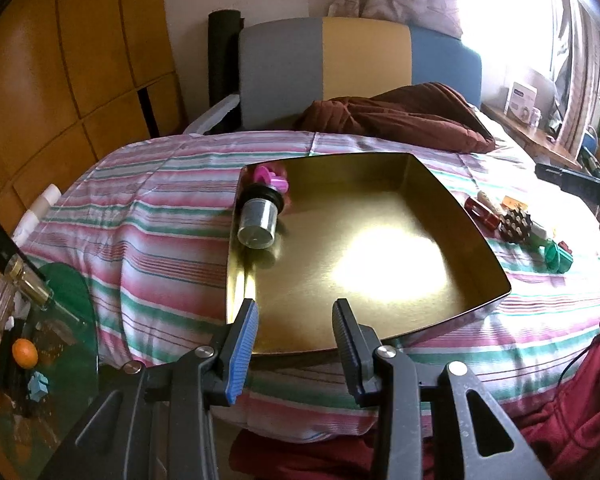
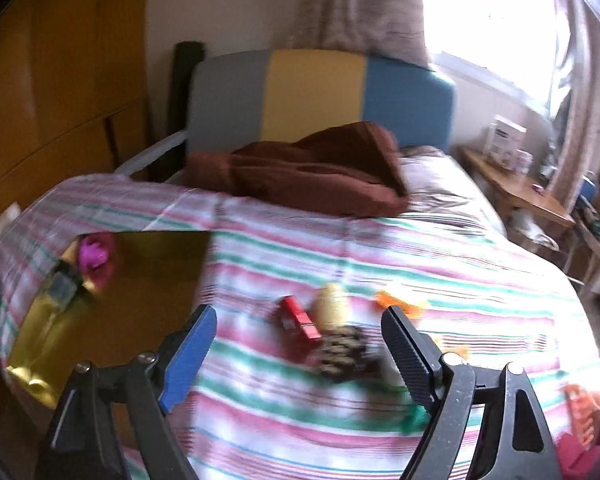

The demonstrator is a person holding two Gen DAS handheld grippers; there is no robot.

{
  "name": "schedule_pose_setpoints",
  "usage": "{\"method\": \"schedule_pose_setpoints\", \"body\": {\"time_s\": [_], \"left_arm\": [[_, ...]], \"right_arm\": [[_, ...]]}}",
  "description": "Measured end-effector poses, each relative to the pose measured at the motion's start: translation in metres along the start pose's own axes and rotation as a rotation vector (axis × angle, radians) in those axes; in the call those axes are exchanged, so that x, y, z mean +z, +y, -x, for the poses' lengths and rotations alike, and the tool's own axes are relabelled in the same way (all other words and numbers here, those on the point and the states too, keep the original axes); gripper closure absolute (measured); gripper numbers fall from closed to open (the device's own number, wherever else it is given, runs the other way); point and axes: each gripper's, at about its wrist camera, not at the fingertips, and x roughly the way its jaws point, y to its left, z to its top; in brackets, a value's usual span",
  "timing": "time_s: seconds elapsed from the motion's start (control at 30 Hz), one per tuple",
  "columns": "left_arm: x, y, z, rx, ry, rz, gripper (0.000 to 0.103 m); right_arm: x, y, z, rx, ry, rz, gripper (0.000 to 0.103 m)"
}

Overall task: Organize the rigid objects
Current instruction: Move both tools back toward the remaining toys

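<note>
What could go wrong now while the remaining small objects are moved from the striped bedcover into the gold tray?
1. The shiny gold metal tray sits on a soft striped bedcover, so it may tilt when pressed.
2. The silver cylindrical cap lies on its side in the tray and could roll.
3. The red rectangular block, pale yellow oval piece and brown pine cone lie close together; the open right gripper may nudge neighbours.

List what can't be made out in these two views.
- Right wrist view: motion blur smears the pile of small objects; the green piece is partly behind a finger.
- Left wrist view: glare washes out the tray floor.
- Left wrist view: the right gripper is cut off by the edge.
</note>
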Motion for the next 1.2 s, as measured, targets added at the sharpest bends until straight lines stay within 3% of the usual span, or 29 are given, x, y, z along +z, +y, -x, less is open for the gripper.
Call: {"method": "schedule_pose_setpoints", "body": {"time_s": [0.3,0.37,0.5,0.8,0.97,1.2], "left_arm": [[0.004,-0.022,-0.006,-0.002,0.019,-0.062,0.065],[0.005,-0.028,-0.008,-0.001,0.023,-0.078,0.065],[0.009,-0.039,-0.013,-0.007,0.03,-0.095,0.065],[0.016,-0.069,-0.022,-0.055,0.049,-0.15,0.065],[0.024,-0.087,-0.034,-0.163,0.109,-0.15,0.065],[0.045,-0.129,-0.039,-0.291,0.114,-0.215,0.065]], "right_arm": [[-0.022,-0.096,-0.019,-0.167,-0.016,-0.197,0.016],[-0.033,-0.118,-0.026,-0.207,0.013,-0.281,0.016],[-0.036,-0.149,-0.026,-0.186,0.021,-0.426,0.016],[-0.039,-0.151,-0.026,-0.141,0.045,-0.468,0.012],[-0.042,-0.157,-0.028,-0.129,0.059,-0.505,0.011],[-0.049,-0.17,-0.03,-0.107,0.083,-0.588,0.01]]}}
